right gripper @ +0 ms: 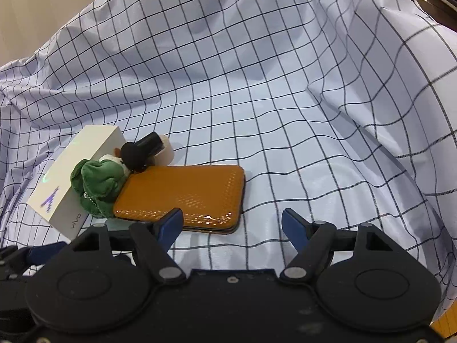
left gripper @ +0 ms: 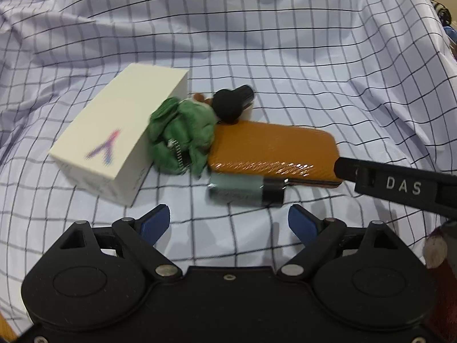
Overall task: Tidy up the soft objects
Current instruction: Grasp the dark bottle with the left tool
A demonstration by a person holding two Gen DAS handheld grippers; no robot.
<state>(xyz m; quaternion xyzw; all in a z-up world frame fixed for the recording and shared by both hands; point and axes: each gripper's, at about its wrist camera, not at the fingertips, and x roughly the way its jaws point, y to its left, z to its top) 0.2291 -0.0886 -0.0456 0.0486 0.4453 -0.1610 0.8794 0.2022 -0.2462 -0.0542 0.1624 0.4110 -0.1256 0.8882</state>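
A green plush toy [left gripper: 181, 133] with a small ball chain lies against a white box [left gripper: 114, 134] marked with a purple arrow. An orange wallet [left gripper: 271, 154] lies flat to its right, a black dropper cap [left gripper: 232, 101] behind it, and a grey-green tube with a black cap [left gripper: 245, 190] in front. My left gripper [left gripper: 228, 224] is open and empty just short of the tube. My right gripper [right gripper: 231, 225] is open and empty at the wallet's [right gripper: 182, 193] near right corner. The plush [right gripper: 97, 183], box [right gripper: 74, 180] and dropper [right gripper: 140, 151] show in the right wrist view.
Everything lies on a rumpled white cloth with a dark grid [left gripper: 285, 57], which rises in folds behind and to the right [right gripper: 371, 114]. The right gripper's black finger marked DAS [left gripper: 400, 185] reaches in beside the wallet. A wooden edge shows at bottom left [left gripper: 7, 328].
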